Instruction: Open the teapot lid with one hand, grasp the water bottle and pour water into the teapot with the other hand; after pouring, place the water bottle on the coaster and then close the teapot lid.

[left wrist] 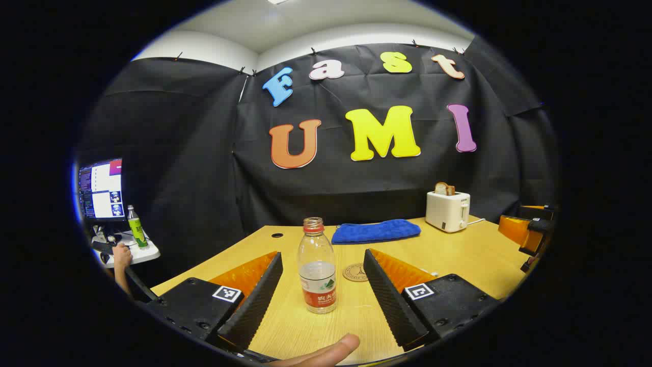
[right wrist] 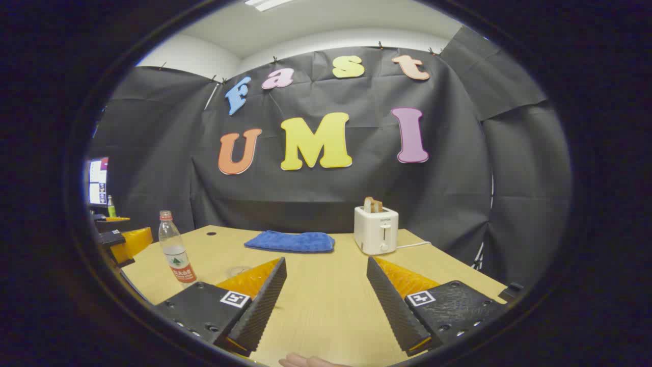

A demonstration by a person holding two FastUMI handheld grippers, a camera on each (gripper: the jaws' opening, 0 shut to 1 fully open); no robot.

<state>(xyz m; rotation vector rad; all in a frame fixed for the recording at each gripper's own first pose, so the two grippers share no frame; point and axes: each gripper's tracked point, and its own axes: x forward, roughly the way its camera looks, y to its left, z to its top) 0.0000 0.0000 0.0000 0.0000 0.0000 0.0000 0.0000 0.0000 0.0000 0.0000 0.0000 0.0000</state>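
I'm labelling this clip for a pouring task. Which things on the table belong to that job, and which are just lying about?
Job: water bottle, uncapped and partly filled; coaster just behind it; left gripper, open around the bottle.

Lying about: blue cloth; toaster with toast in it; green bottle on the side desk by the monitor.

Water bottle [left wrist: 317,272] between the jaws: clear glossy plastic. Worktop [left wrist: 458,252] matt wood grain. Towel [left wrist: 376,231] beyond: fuzzy cloth.

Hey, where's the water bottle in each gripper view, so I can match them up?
Left gripper view: water bottle stands centre, between the open fingers, coaster just behind.
Right gripper view: far left, near the table edge.
Shared landmark: the blue towel by the toaster.
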